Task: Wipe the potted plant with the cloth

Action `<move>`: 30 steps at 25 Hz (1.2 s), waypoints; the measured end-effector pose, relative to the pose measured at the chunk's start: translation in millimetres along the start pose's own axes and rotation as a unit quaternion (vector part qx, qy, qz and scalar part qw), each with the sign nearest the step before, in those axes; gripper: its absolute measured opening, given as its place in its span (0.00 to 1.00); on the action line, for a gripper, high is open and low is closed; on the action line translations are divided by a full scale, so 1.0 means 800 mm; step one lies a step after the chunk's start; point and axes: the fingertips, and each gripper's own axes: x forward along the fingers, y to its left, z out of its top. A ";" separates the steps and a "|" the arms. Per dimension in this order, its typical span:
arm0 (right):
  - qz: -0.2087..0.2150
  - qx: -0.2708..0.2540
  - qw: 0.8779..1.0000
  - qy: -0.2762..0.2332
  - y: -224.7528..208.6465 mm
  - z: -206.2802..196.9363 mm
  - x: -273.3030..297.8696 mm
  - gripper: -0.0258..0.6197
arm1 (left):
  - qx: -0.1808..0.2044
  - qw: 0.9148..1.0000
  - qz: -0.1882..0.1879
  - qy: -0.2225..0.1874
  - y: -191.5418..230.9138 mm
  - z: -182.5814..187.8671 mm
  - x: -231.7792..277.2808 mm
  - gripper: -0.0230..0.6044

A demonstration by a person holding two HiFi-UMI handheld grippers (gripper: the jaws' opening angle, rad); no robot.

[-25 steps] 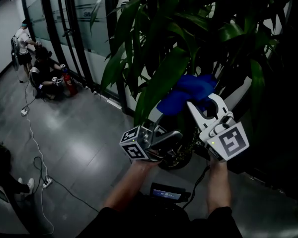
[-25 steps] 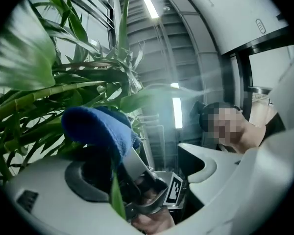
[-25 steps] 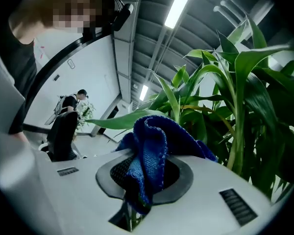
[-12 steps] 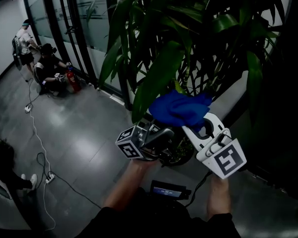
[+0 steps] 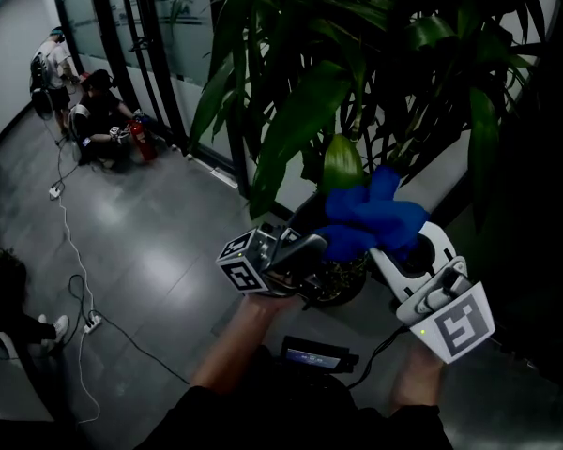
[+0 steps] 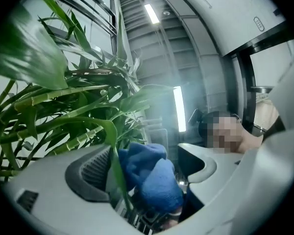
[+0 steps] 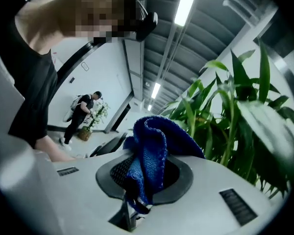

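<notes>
A tall potted plant (image 5: 357, 54) with long green leaves stands ahead, its dark pot (image 5: 345, 286) low behind the grippers. My right gripper (image 5: 394, 242) is shut on a bunched blue cloth (image 5: 366, 218), which sits just under a hanging leaf tip (image 5: 342, 162). The right gripper view shows the cloth (image 7: 149, 146) clamped between the jaws of that gripper (image 7: 147, 168). My left gripper (image 5: 310, 248) is close beside it on the left. In the left gripper view a narrow leaf (image 6: 115, 165) runs down between the parted jaws of that gripper (image 6: 144, 158), with the cloth (image 6: 159, 185) just beyond.
Two people (image 5: 94, 111) crouch by a glass wall (image 5: 169, 26) at the far left, next to a red fire extinguisher (image 5: 143, 142). Cables (image 5: 75, 279) trail over the grey floor. A small device (image 5: 310, 354) hangs at my waist. A dark wall rises at right.
My right gripper has drawn the cloth downward and toward me, off the broad leaf, so a leaf tip now shows above it. The left gripper has barely moved.
</notes>
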 end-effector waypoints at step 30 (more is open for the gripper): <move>0.076 -0.057 0.994 0.055 0.073 -0.070 0.017 0.16 | -0.017 0.999 0.025 -0.028 -0.005 -0.010 -0.015 0.71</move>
